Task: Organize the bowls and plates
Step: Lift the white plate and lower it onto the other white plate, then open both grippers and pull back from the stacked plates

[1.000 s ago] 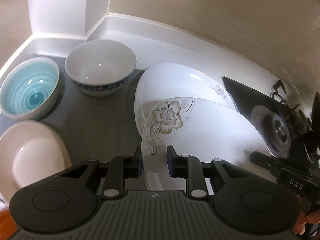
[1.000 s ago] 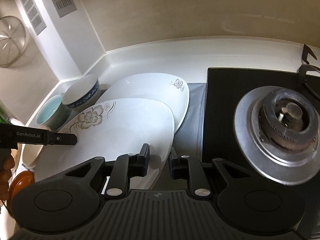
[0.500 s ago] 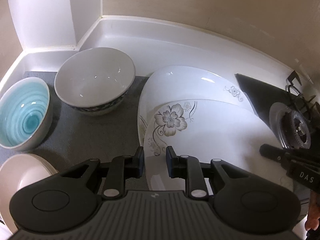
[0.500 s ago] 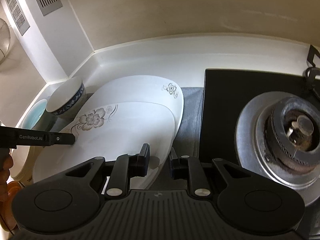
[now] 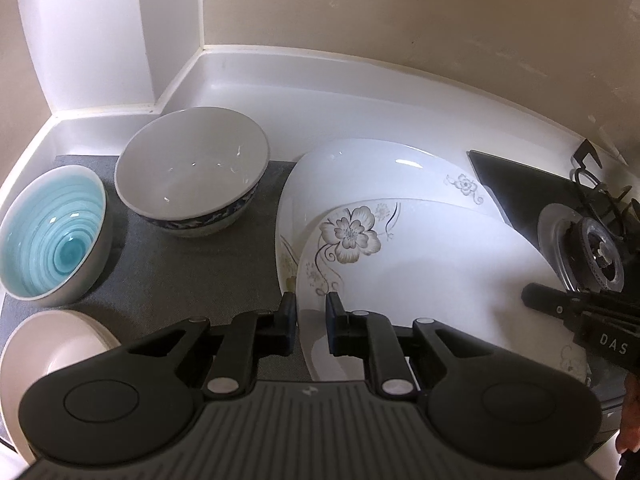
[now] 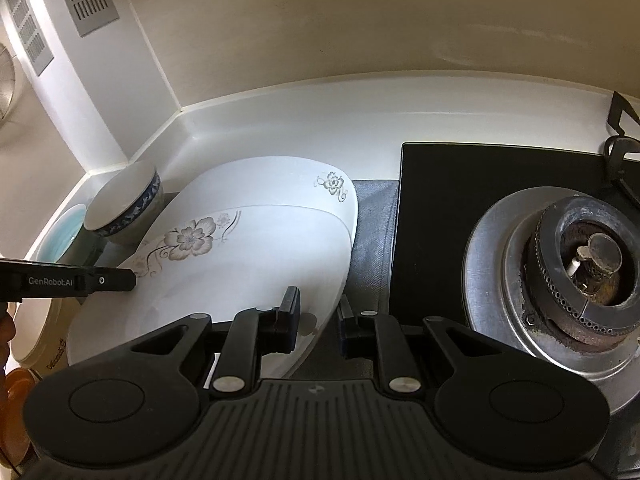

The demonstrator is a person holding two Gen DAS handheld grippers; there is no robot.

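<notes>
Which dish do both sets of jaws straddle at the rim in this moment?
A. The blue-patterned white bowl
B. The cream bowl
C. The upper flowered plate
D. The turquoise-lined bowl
C: the left gripper and the right gripper each have an edge of the upper flowered plate between their jaws, on opposite sides; the left jaws are closing on it.

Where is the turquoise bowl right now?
The turquoise bowl sits at the left edge of the left wrist view on the grey mat, beside the blue-rimmed white bowl, with a cream bowl nearer the camera.
</notes>
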